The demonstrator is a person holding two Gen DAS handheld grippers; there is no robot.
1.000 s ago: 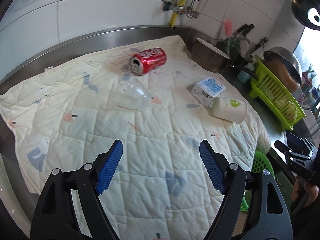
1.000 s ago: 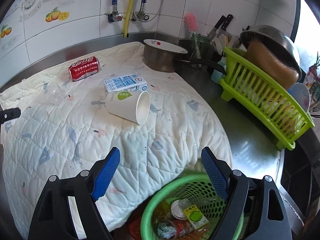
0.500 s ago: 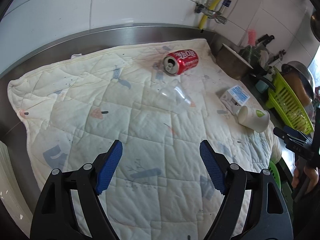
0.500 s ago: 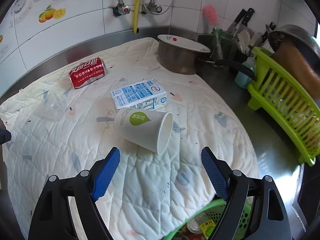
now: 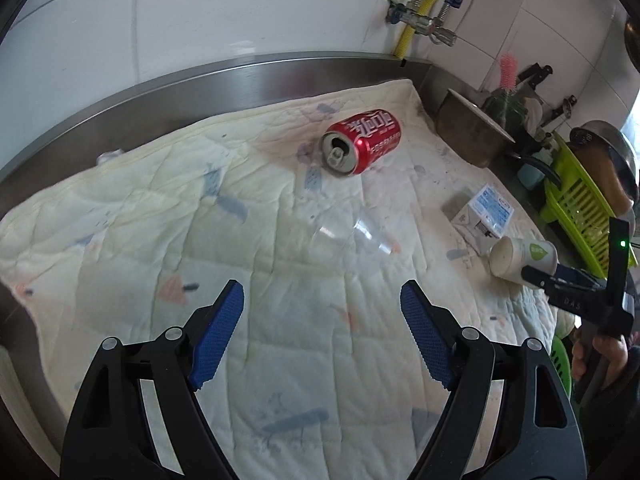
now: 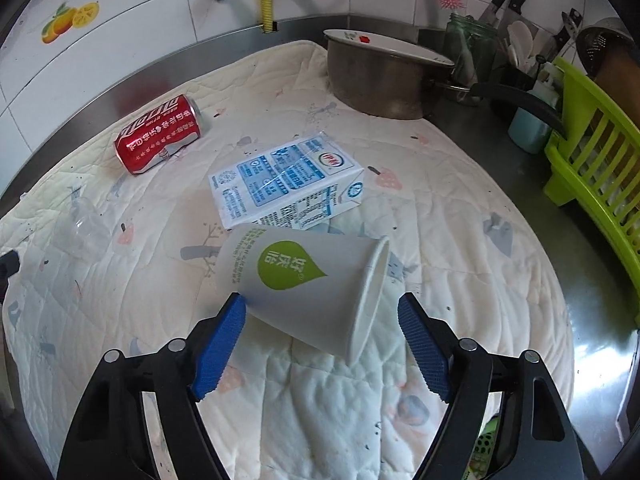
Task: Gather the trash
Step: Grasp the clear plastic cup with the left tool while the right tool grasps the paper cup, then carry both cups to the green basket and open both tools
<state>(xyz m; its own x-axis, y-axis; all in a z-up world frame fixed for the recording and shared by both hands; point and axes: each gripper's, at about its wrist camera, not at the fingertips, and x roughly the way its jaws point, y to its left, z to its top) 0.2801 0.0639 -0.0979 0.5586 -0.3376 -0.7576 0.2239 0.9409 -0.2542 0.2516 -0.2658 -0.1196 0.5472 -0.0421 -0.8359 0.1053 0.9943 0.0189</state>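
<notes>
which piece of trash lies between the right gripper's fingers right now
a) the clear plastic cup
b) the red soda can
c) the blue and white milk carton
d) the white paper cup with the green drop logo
d: the paper cup lies on its side between the closing jaws of the right gripper, while the carton, the can and the clear plastic cup lie farther off on the quilt.

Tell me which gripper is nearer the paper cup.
Right. The right gripper straddles the paper cup, jaws closing around it, the right pad not yet touching. The left gripper hangs open over bare quilt, well off to the cup's side.
</notes>
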